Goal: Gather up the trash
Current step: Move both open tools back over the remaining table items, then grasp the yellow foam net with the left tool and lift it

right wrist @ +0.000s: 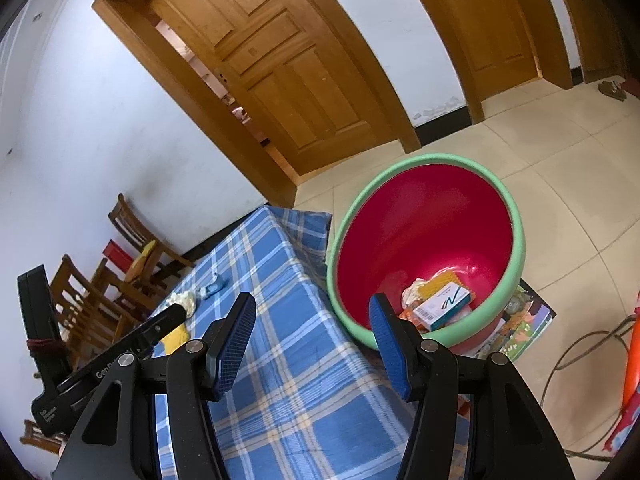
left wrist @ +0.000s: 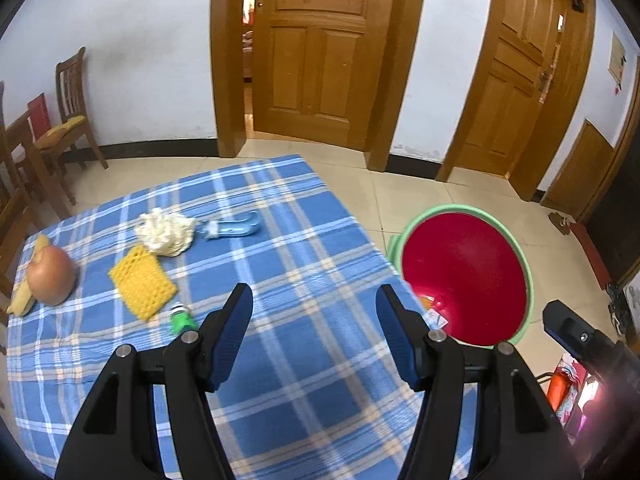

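A red bin with a green rim (left wrist: 464,280) (right wrist: 424,216) stands on the floor right of the table. It holds a white box (right wrist: 442,306), orange wrappers and a crumpled tissue. On the blue plaid tablecloth (left wrist: 304,264) lie a crumpled white tissue (left wrist: 166,232), a yellow knitted square (left wrist: 142,282), a squashed clear bottle (left wrist: 234,227), a small green object (left wrist: 182,318), an onion (left wrist: 52,276) and a banana peel (left wrist: 22,300). My left gripper (left wrist: 314,300) is open and empty above the table. My right gripper (right wrist: 312,312) is open and empty near the table's right edge, beside the bin.
Wooden chairs (left wrist: 72,112) stand at the far left by the wall. Two wooden doors (left wrist: 316,52) are behind the table. A picture book (right wrist: 524,322) lies under the bin. A cable (right wrist: 576,356) runs on the tiled floor at the right.
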`<state>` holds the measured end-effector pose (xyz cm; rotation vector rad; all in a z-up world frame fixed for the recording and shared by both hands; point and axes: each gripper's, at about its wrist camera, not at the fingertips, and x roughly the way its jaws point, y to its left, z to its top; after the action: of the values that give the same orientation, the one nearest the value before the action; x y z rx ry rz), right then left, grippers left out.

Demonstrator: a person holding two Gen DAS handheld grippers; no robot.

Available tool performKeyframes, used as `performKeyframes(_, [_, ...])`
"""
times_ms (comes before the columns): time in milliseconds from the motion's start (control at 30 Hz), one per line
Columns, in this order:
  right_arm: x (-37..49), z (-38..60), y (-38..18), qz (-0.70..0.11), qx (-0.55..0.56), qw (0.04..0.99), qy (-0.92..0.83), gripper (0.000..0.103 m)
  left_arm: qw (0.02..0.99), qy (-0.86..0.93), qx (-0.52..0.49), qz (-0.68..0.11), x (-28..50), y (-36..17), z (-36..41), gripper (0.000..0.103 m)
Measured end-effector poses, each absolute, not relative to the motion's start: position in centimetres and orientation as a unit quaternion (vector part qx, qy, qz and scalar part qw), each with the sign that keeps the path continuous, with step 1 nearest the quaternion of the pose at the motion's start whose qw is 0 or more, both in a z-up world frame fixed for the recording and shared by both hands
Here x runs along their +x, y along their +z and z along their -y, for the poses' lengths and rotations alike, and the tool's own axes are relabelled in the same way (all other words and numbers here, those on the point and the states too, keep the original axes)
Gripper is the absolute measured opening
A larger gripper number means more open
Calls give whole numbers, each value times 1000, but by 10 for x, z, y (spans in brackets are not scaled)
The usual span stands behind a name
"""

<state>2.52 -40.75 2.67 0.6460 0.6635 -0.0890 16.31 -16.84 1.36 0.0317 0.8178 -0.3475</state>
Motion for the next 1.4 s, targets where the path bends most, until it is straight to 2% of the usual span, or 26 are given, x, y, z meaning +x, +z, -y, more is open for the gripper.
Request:
performKeyframes(500, [40, 381, 19, -341, 301, 890, -31, 61, 912, -101, -1, -398, 175, 8, 97, 64])
performKeyframes(867, [53, 363, 11, -361, 288, 886, -27, 61, 904, -53, -4, -424, 197, -23, 55, 64])
performKeyframes(1400, [68, 350, -5, -386, 275, 880, -35, 61, 884, -31, -8, -467, 258, -65, 45, 64])
